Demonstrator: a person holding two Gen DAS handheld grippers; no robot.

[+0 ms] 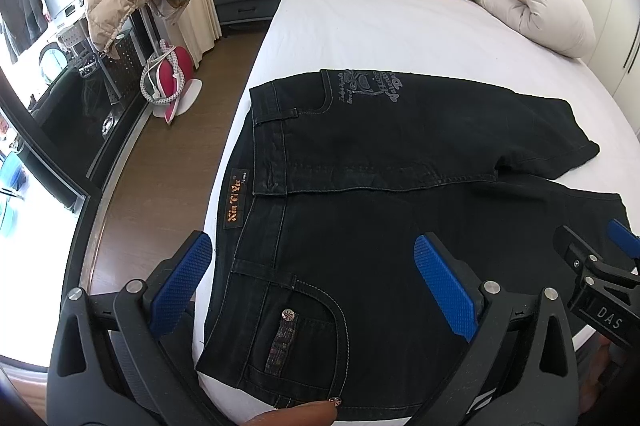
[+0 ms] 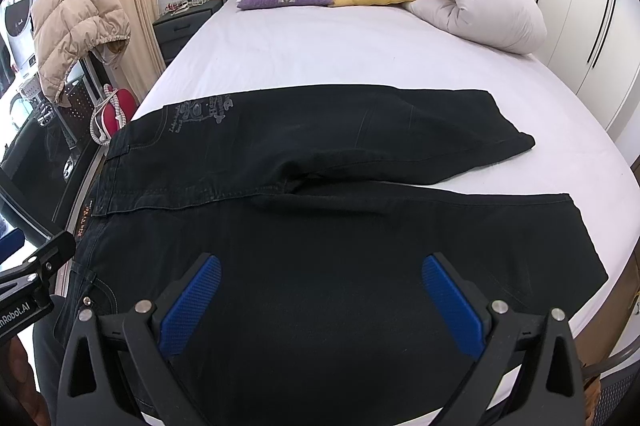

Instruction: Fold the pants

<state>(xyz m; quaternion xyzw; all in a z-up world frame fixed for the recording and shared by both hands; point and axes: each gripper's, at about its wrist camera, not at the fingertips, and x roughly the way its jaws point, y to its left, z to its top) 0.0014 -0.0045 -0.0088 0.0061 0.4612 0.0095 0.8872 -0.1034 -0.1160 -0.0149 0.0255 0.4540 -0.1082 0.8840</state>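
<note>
Currently, in the left wrist view, the left gripper (image 1: pixel 312 282) hangs spread wide and empty over the waistband end of the black pants (image 1: pixel 400 185), which lie flat on the bed (image 1: pixel 380 25); the near pocket sits at 6 o'clock. In the right wrist view, the right gripper (image 2: pixel 320 298) is likewise spread, above the near leg, hems at 3 o'clock. Judged procedure: pinch waistband and hem together, carrying both evenly. Only the left view shows the pocket rivets.

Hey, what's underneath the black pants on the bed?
The black pants lie spread flat on the bed's white sheet, which shows all around them. Whatever lies directly beneath the fabric is covered. Both grippers hover above with jaws open, touching nothing.
</note>
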